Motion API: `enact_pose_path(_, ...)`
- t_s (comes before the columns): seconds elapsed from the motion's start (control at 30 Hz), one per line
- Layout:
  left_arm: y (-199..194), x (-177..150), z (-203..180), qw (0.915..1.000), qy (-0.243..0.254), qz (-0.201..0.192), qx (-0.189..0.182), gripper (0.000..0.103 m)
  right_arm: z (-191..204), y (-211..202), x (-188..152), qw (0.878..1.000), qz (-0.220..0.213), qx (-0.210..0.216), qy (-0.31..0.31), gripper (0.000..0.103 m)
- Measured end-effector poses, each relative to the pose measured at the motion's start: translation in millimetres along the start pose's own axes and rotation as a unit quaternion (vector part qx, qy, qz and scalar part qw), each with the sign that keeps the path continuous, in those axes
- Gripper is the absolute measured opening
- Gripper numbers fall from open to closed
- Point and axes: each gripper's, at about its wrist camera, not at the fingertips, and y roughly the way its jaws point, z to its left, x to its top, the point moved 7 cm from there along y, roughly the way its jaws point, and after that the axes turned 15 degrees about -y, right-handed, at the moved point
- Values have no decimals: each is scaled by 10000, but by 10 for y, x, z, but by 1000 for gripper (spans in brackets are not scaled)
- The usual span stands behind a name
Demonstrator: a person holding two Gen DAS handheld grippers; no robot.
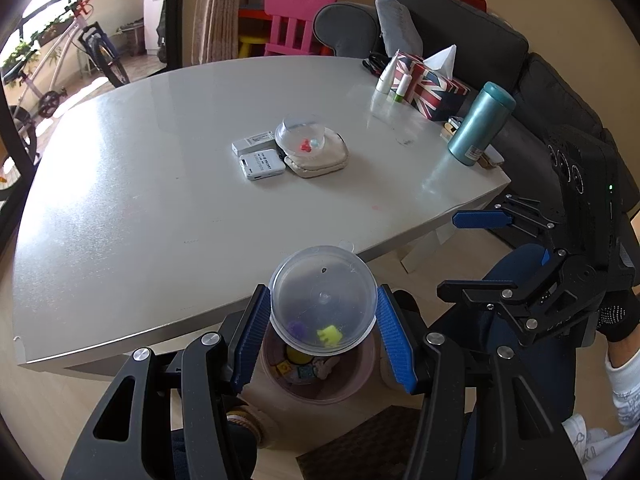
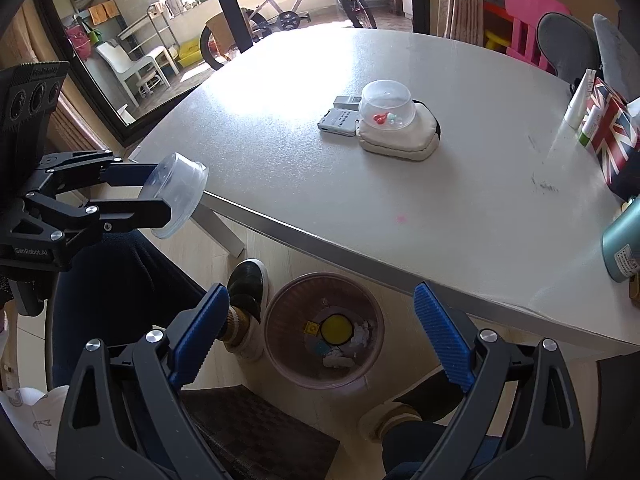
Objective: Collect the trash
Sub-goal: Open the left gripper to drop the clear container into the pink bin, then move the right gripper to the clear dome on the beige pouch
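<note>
The left gripper (image 1: pixel 323 326) is clamped on a clear plastic bowl (image 1: pixel 323 298), its blue pads pressing the bowl's sides, and holds it tilted in the air off the near edge of the white table (image 1: pixel 160 200), above the pink trash bin (image 2: pixel 324 330) on the floor. The right gripper (image 2: pixel 320 334) has its fingers spread apart with nothing between them, also over the bin. A second clear bowl (image 2: pixel 386 105) sits upside down on a cream pouch (image 2: pixel 400 142) mid-table.
</note>
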Motion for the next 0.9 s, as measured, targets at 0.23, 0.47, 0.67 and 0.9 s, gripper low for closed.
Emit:
enact_pose_path(0.23, 133, -89, -156, 9996, 193, 182, -24, 53, -167, -136, -25, 9996, -122, -164, 172, 92)
enact_pose_path(0.47, 225, -144, -262, 9990, 292, 333, -93, 54, -265, -205, -49, 9991, -181, -227, 294, 92)
enact_pose_path(0.67, 230, -110, -247, 9995, 118, 231, -178, 95, -298, -211, -52, 9989, -213, -248, 348, 92)
enact_pose_path(0.9, 260, -97, -150, 9997, -4, 230, -38, 95, -308, -209, -47, 9987, -230, -269, 368, 92)
